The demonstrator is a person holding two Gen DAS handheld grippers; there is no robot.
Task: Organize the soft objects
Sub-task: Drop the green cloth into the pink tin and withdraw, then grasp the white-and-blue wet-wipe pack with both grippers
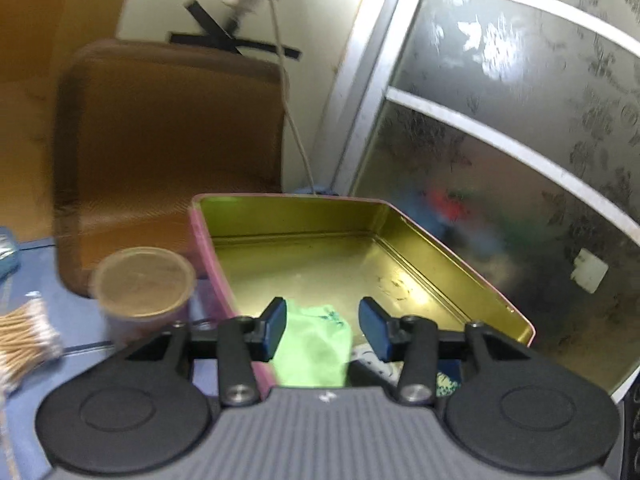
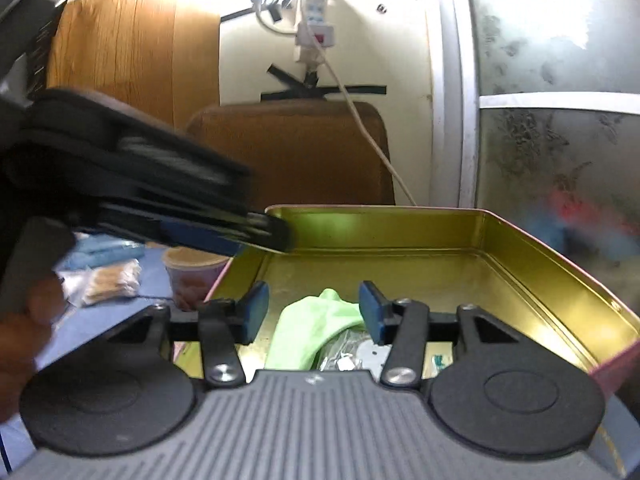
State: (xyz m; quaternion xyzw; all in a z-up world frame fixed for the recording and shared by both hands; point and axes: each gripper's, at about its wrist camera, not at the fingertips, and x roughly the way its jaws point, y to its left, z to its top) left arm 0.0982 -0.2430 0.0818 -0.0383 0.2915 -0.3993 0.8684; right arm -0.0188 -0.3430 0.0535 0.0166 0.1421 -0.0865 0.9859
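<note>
Right gripper [image 2: 314, 300] hangs low over the near end of the open tin [image 2: 400, 228], its jaws apart. The green cloth [image 2: 312, 328] lies just below and between its pads. The cloth's edge runs up beside the right pad, but neither pad presses on it, so nothing is held. Under the cloth, close against the gripper's body, sit some pale packets [image 2: 352, 354], too blurred to identify.

The left gripper [image 1: 324, 312] is also parted and empty. In its own view the same cloth shows beneath it, with the tin's left wall passing under its left finger. From the right wrist camera it appears blurred, up and to the left, with its tips near the tin's far left corner and a hand [image 2: 36, 308] on its handle.

By the look of it, the step in hand is the drop: the cloth is already inside the tin and free of both grippers. The far half of the tin ahead of them is bare.

Next would likely be fetching another soft item. That calls for lifting clear of the tin's walls and swinging left, where a cup [image 1: 144, 284] and a bundle of cotton swabs [image 1: 24, 336] stand beside the left gripper. What else lies there is too smeared to name.
</note>
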